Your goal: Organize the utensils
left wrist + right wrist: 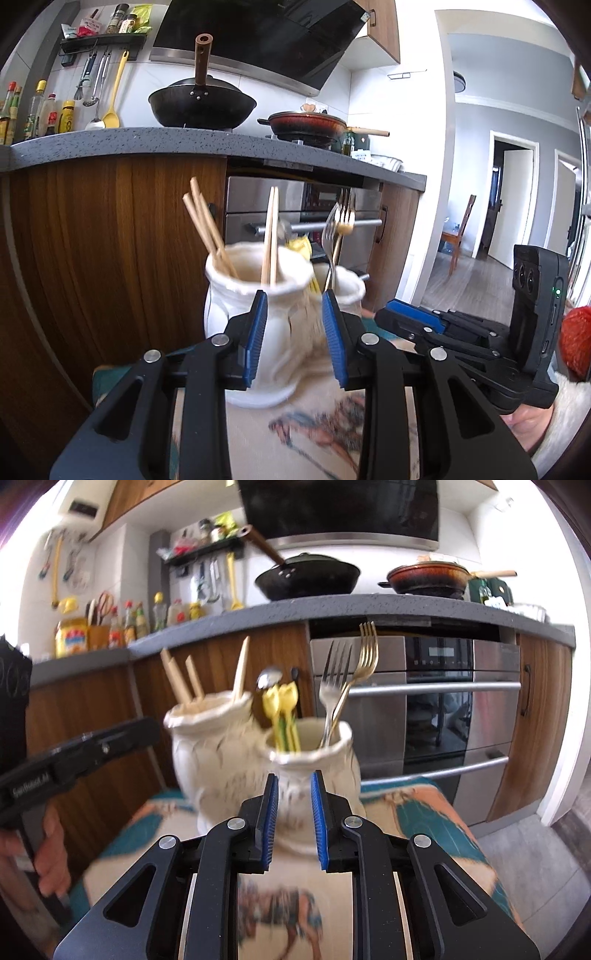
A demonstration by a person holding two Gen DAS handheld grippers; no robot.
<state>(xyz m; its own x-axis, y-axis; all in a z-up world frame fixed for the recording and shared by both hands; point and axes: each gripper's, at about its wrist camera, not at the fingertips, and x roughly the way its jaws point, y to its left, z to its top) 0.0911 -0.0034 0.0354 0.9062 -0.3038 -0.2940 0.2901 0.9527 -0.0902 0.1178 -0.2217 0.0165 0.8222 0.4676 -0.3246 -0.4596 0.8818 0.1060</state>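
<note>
Right wrist view: left gripper (147,734) housing reads "SenRobot"; both grippers spread, gripping nothing, right gripper (293,779) included.

jars (310,764) glazed ceramic | forks (334,686) shiny metal | chopsticks (208,221) matt wood

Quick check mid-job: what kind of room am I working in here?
A home kitchen: a wok on the stove, a built-in oven under the counter, and sauce bottles by the wall.
</note>
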